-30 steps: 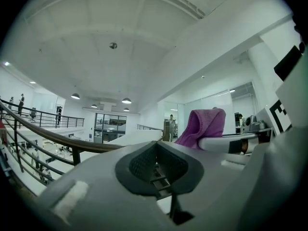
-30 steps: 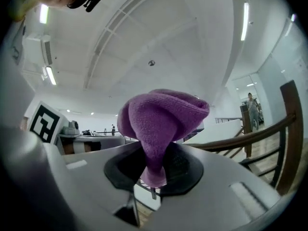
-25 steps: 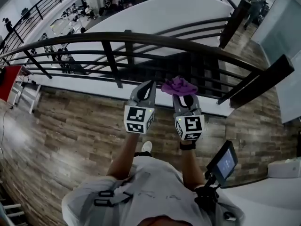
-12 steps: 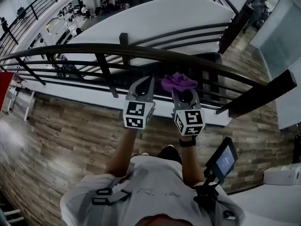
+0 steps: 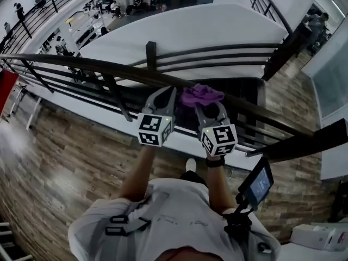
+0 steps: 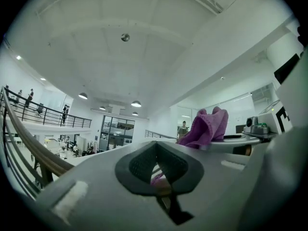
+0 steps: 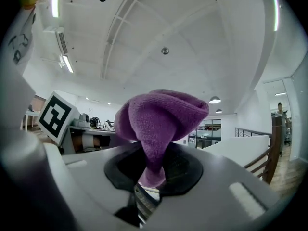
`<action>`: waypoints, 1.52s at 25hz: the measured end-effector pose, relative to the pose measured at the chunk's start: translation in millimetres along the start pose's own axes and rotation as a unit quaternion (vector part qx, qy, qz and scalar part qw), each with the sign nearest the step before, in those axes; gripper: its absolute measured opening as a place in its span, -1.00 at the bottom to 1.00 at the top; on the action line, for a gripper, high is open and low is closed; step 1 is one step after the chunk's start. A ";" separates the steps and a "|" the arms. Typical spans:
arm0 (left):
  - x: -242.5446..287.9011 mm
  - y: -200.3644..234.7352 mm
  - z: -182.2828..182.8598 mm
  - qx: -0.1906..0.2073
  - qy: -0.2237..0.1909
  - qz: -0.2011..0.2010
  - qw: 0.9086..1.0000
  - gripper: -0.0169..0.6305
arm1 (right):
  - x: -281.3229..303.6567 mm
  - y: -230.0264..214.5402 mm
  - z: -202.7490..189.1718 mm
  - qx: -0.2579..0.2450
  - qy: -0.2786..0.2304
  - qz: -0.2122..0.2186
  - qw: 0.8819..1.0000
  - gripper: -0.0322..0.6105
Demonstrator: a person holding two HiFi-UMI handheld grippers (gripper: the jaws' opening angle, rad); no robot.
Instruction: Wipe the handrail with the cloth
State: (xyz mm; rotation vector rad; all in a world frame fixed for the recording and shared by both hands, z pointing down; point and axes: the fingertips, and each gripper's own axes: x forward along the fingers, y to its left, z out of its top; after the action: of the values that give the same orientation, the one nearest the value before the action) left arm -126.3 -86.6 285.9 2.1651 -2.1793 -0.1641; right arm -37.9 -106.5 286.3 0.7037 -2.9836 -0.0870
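Cloth (image 5: 201, 95), purple and bunched up, is pinched by its lower end in the right gripper (image 5: 211, 109). The jaws are clamped on it, with the loose puff sticking out past the tips. From the head view it sits right at the dark handrail (image 5: 109, 69), but honestly I can't tell if it's actually pressing on it. The left gripper (image 5: 163, 99) is just beside, jaws together with nothing in them, so it's no help wiping. Progress-wise I'd say the wipe is mid-rail at best. Nothing on the rail shows a cleaned stretch, and lots of rail runs off both ways, left especially. Wood-look floor (image 5: 65, 162) below.
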 end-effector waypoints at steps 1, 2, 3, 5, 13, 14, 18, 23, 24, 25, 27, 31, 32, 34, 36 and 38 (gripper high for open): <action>11.2 3.2 -0.8 -0.002 -0.004 0.008 1.000 -0.95 | 10.0 -10.7 -1.8 -0.005 0.009 0.011 1.000 -0.66; 21.7 7.7 0.0 -0.005 -0.009 0.018 1.000 -0.95 | 21.6 -21.6 -3.1 -0.009 0.022 0.022 0.999 -0.66; 31.5 14.5 3.0 -0.009 -0.014 0.030 0.999 -0.95 | 34.5 -32.2 -3.3 -0.015 0.036 0.032 0.999 -0.66; 46.2 31.1 13.5 -0.012 -0.025 0.054 0.998 -0.95 | 60.4 -50.3 -1.2 -0.025 0.056 0.049 0.997 -0.65; 6.4 128.3 38.9 -0.011 -0.054 0.180 0.982 -0.95 | 180.2 13.2 -12.4 -0.051 0.111 0.210 0.970 -0.61; 0.5 139.2 38.6 -0.010 -0.051 0.188 0.981 -0.95 | 196.7 29.3 -15.3 -0.062 0.113 0.227 0.965 -0.61; -30.4 193.3 36.5 -0.017 -0.043 0.235 0.971 -0.95 | 275.8 107.9 -22.1 -0.105 0.111 0.302 0.941 -0.60; -67.6 252.0 28.4 -0.028 -0.036 0.273 0.961 -0.95 | 369.6 190.6 -57.6 -0.161 0.167 0.356 0.905 -0.59; -77.6 261.4 26.2 -0.031 -0.036 0.281 0.958 -0.95 | 385.0 204.8 -67.2 -0.171 0.180 0.362 0.898 -0.59; -87.4 270.3 23.1 -0.036 -0.037 0.288 0.956 -0.95 | 399.0 217.1 -76.6 -0.182 0.192 0.366 0.892 -0.59; -104.2 286.7 15.0 -0.050 -0.038 0.298 0.952 -0.95 | 424.1 236.4 -93.1 -0.202 0.210 0.368 0.883 -0.59; -131.8 316.0 3.6 -0.072 -0.035 0.316 0.946 -0.95 | 461.4 268.0 -110.3 -0.227 0.246 0.369 0.867 -0.59; -137.3 322.1 2.8 -0.075 -0.035 0.321 0.944 -0.95 | 470.6 271.9 -113.1 -0.233 0.253 0.365 0.865 -0.59; -147.0 329.4 0.4 -0.080 -0.034 0.332 0.939 -0.95 | 484.2 271.0 -116.4 -0.242 0.265 0.348 0.866 -0.62; -154.6 331.9 -3.5 -0.085 -0.034 0.341 0.936 -0.95 | 489.1 270.2 -117.8 -0.242 0.278 0.345 0.864 -0.66; -158.8 332.4 -7.5 -0.089 -0.034 0.349 0.932 -0.95 | 489.9 274.2 -118.1 -0.234 0.282 0.356 0.860 -0.68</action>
State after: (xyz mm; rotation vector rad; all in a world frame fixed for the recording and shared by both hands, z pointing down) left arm -454.0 73.5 338.3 1.2015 -2.6856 -0.3721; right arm -586.5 -85.6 453.0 -0.3836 -2.3094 -0.4454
